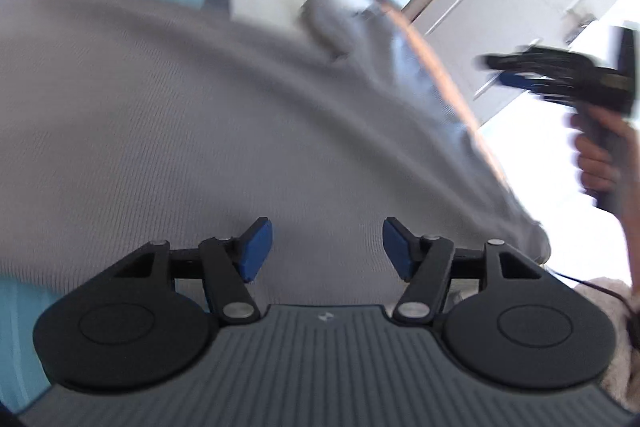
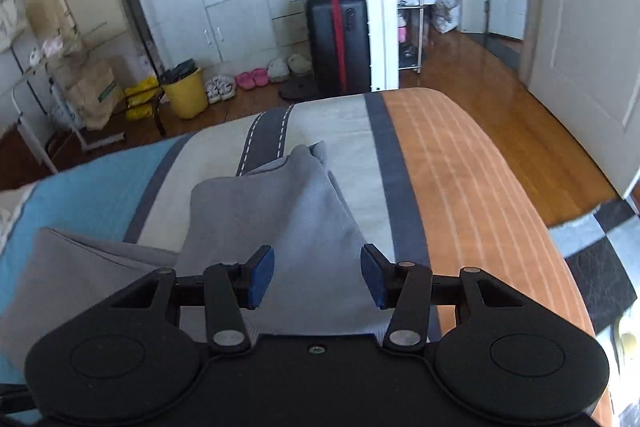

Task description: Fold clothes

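Observation:
A grey knit garment lies spread on the striped bedcover and fills most of the blurred left wrist view. My left gripper hovers just over it, open, with nothing between its blue pads. In the right wrist view the same grey garment lies folded over itself, one sleeve end reaching toward the far edge of the bed. My right gripper is open above it, holding nothing. The right gripper also shows at the right of the left wrist view, held up in a person's hand.
The bedcover has a blue band, a cream band and an orange band. Beyond the bed are wooden floor, a black suitcase, a yellow bucket, shoes, white cupboards and an open doorway. A cable trails at the right.

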A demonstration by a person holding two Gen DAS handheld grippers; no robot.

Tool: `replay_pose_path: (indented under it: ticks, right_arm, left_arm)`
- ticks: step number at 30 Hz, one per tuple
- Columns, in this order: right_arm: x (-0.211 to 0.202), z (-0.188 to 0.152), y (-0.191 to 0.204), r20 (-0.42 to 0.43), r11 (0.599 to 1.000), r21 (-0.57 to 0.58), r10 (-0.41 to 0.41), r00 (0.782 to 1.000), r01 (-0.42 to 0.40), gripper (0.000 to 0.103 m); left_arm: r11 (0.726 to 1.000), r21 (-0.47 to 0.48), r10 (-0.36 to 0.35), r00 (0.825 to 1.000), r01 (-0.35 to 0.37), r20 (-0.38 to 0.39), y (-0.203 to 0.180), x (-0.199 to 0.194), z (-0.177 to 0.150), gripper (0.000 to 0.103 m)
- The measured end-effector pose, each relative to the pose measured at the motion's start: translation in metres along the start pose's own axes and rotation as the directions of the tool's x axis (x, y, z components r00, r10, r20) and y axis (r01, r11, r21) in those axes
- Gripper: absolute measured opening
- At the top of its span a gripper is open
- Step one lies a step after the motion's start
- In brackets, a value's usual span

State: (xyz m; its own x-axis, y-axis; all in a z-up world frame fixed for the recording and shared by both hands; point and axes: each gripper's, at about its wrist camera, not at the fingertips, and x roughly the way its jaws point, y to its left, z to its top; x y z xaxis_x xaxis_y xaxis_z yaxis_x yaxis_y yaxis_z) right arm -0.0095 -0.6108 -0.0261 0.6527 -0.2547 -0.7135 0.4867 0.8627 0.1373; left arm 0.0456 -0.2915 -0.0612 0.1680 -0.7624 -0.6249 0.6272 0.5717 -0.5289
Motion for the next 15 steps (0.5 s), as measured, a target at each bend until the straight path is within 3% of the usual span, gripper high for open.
replay_pose_path:
  ticks: [2, 6, 8, 10, 12, 15]
  right_arm:
    - [0.021, 0.003, -0.003, -0.024, 0.999, -0.042, 0.006, 1.0, -0.007, 0.053]
    - [0.043, 0.007, -0.015, -0.022, 0.998, -0.067, -0.003, 1.0, 0.002, 0.054]
    - [0.055, 0.015, -0.018, -0.035, 0.997, -0.06, 0.039, 0.999, -0.041, 0.054]
    - [0.065, 0.022, -0.018, -0.056, 0.996, -0.061, 0.056, 0.997, -0.06, 0.058]
    - [0.076, 0.031, -0.019, -0.082, 0.997, -0.037, 0.06, 0.995, -0.063, 0.067]
    - [0.096, 0.036, -0.037, -0.084, 0.992, 0.072, 0.11, 0.99, -0.104, 0.075]
  left_arm:
    - [1.0, 0.019, -0.007, 0.999, 0.006, 0.043, -0.005, 0.001, 0.013, 0.06]
    - [0.995, 0.086, 0.05, 0.998, -0.052, 0.023, -0.015, 0.021, 0.053, 0.06]
    - [0.995, 0.078, 0.066, 0.998, -0.067, 0.008, -0.012, 0.054, 0.099, 0.06]
    - [1.0, 0.013, 0.008, 1.0, -0.008, -0.017, -0.003, 0.091, 0.144, 0.061]
    - [0.999, -0.038, -0.029, 0.999, 0.027, -0.043, 0.005, 0.125, 0.177, 0.06]
    - [1.0, -0.008, -0.015, 0.993, 0.014, -0.119, 0.009, 0.174, 0.205, 0.061]
